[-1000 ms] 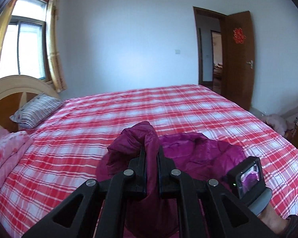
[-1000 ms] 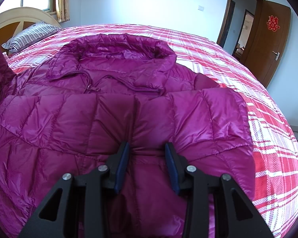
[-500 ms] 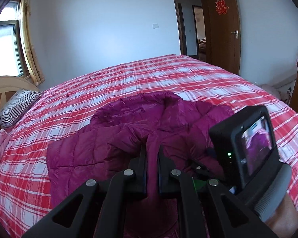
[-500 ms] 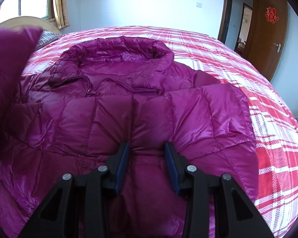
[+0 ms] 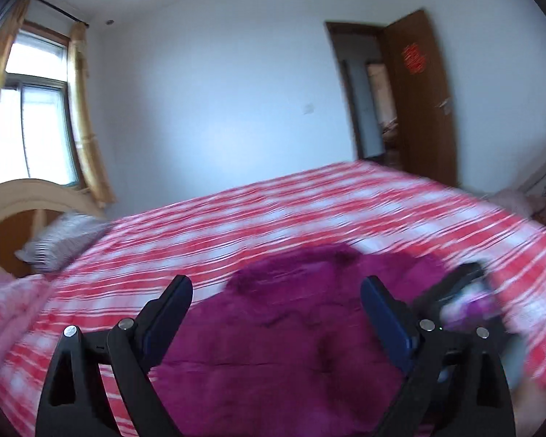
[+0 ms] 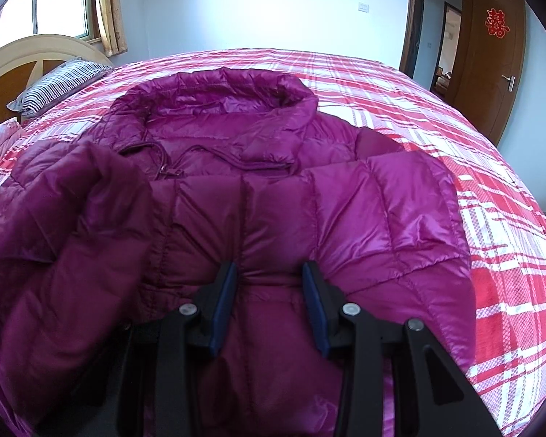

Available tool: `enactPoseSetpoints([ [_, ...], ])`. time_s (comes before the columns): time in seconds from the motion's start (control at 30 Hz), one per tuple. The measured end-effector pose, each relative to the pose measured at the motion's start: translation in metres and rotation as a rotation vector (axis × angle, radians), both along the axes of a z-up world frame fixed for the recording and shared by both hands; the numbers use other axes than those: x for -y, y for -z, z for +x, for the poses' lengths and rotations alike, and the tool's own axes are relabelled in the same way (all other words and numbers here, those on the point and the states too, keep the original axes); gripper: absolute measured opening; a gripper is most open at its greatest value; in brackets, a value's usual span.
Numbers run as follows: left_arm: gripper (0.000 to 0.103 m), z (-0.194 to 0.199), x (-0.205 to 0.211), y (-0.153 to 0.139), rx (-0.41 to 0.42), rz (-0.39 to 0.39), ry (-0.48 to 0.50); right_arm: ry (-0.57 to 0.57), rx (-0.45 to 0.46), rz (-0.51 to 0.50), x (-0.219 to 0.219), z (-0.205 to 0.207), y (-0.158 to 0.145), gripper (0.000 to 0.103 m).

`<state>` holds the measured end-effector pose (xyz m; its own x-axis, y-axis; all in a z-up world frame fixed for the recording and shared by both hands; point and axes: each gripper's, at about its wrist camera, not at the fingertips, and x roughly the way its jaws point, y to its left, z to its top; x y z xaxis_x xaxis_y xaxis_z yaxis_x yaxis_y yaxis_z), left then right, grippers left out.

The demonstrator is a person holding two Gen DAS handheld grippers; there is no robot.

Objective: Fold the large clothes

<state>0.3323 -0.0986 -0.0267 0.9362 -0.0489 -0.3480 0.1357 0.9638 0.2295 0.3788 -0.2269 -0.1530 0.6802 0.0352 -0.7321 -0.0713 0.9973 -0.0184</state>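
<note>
Item one, the bed [image 6: 400,83], fills the middle of both views under a red and white checked cover. Item two, the purple padded jacket [image 6: 345,211], lies front-up at the centre of the right wrist view, collar toward the top, one sleeve [image 6: 65,225] laid over its lower left. Item three, a striped pillow [image 6: 60,83], sits at upper left by the headboard. Item four, our left gripper [image 5: 276,313], has just been opening and now stands wide with nothing between its jaws, the jacket below it. Item five, our right gripper [image 6: 269,291], is part closed on a pinch of the folded hem. We judge the sleeve fold just released; next we need a fresh hold for the lengthwise fold.
</note>
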Motion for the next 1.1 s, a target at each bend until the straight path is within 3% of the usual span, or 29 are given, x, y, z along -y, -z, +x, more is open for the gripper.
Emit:
enactPoseSetpoints([
  [0.07,0.094,0.023,-0.023,0.021,-0.032,0.058,-0.124,0.001,0.0,-0.001,-0.001,-0.001,0.0,0.042],
  [0.17,0.094,0.066,-0.056,0.072,-0.179,0.131,-0.283,0.001,0.001,0.0,0.0,-0.002,-0.001,0.042],
  [0.27,0.094,0.088,-0.068,0.112,-0.298,0.13,-0.323,0.0,0.001,0.0,0.001,-0.002,-0.001,0.042],
  [0.43,0.094,0.088,-0.055,0.114,-0.288,0.169,-0.294,0.071,0.031,0.129,0.029,-0.013,-0.015,0.042],
  [0.57,0.094,0.094,-0.051,0.121,-0.313,0.169,-0.286,0.208,0.169,0.141,0.049,-0.047,-0.057,0.044],
  [0.63,0.094,0.095,-0.052,0.122,-0.324,0.158,-0.284,0.166,0.219,0.176,0.039,-0.057,-0.079,0.044],
  [0.7,0.094,0.095,-0.053,0.121,-0.328,0.151,-0.281,0.042,0.222,0.154,0.004,-0.058,-0.093,0.044],
  [0.83,0.094,0.085,-0.072,0.104,-0.293,0.058,-0.297,-0.121,0.132,0.145,-0.05,-0.037,-0.077,0.039],
  [0.97,0.094,0.071,-0.1,0.071,-0.206,-0.033,-0.335,-0.136,0.043,0.093,-0.061,-0.019,-0.037,0.037],
  [1.1,0.094,0.076,-0.088,0.054,-0.178,-0.073,-0.246,-0.12,0.026,0.083,-0.045,-0.017,-0.018,0.034],
])
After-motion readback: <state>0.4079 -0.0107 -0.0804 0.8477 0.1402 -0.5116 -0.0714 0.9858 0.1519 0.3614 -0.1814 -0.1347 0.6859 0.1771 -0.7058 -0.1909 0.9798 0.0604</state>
